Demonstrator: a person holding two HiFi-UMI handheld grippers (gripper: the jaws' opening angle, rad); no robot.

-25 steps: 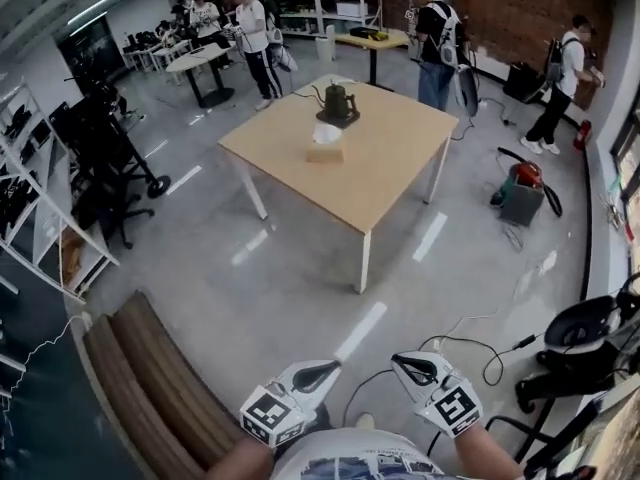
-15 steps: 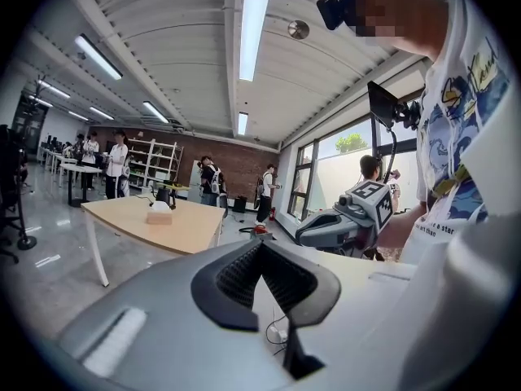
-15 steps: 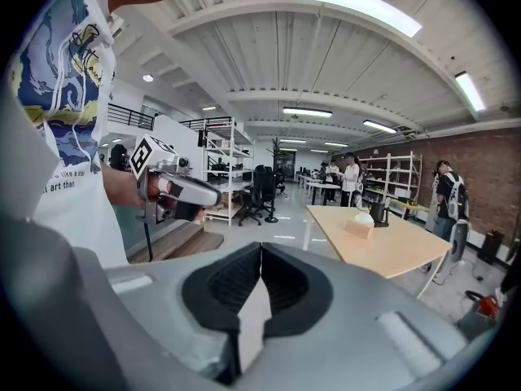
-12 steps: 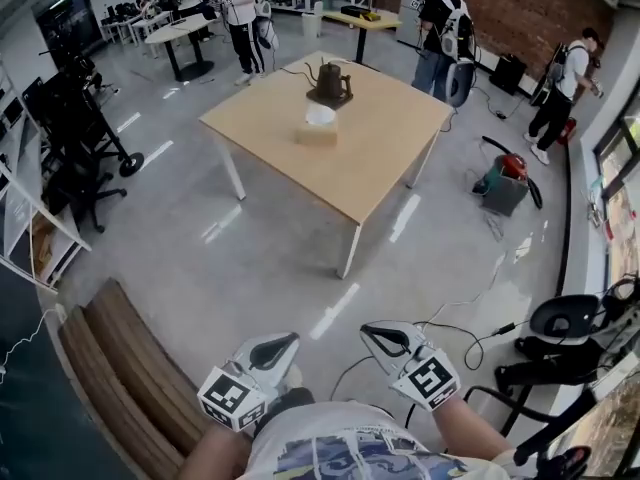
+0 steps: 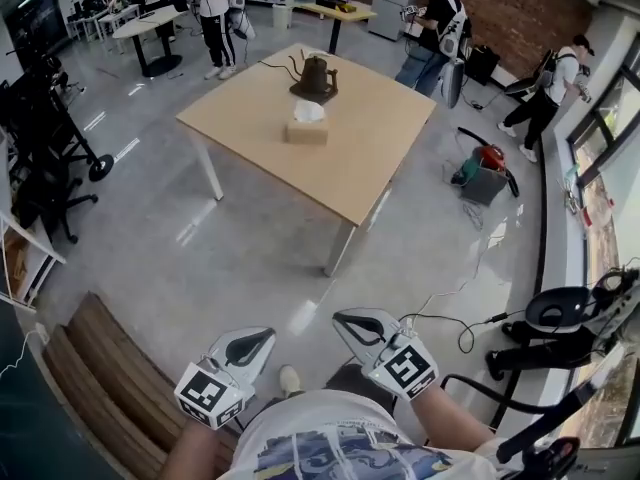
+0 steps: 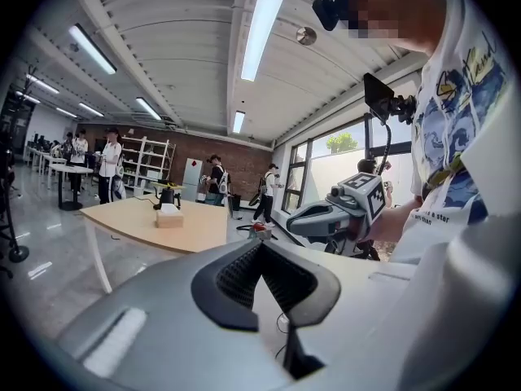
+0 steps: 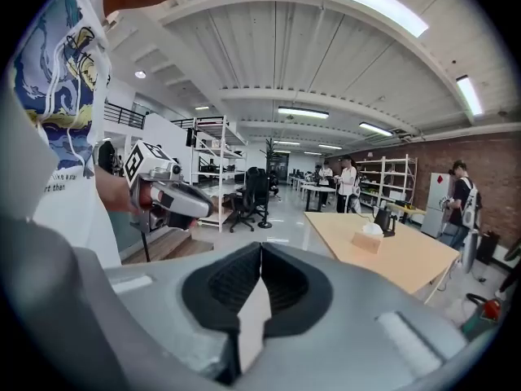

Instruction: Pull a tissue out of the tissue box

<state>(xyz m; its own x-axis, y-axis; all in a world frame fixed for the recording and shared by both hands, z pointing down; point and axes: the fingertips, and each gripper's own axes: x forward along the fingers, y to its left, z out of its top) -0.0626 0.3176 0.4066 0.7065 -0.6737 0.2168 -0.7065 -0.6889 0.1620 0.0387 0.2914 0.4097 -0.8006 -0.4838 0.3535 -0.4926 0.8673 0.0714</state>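
Holding the left tongs point(image 5: 262, 336) and the right tongs point(image 5: 348, 318) low in front of the body, side by side with a gap between them, both pointing toward the desk point(image 5: 370, 158). Carrying the left tongs fully closed: ribbed pads meeting at the tips in the left gripper view, gripping nothing. Carrying the right tongs the same way: pads pressed together in the right gripper view, also empty.

Seeing the tissue box point(image 5: 306, 132) sitting on the desk, well ahead of both tongs and well apart from them, with a stretch of grey floor point(image 5: 250, 248) lying between. Seeing a white tissue point(image 5: 308, 111) sticking up out of the top of the box, touching neither tongs. Noting a dark kettle point(image 5: 314, 76) standing just beyond the box, on the side farther from the tongs.

Spotting a red vacuum cleaner point(image 5: 488, 158) on the floor ahead and to the right of the right tongs, beside the desk. Spotting a black office chair point(image 5: 560, 313) off to the right of the right tongs, and a slatted wooden bench point(image 5: 90, 368) lying to the left of the left tongs. Seeing several people point(image 5: 430, 38) standing past the far side of the desk, well beyond both tongs.
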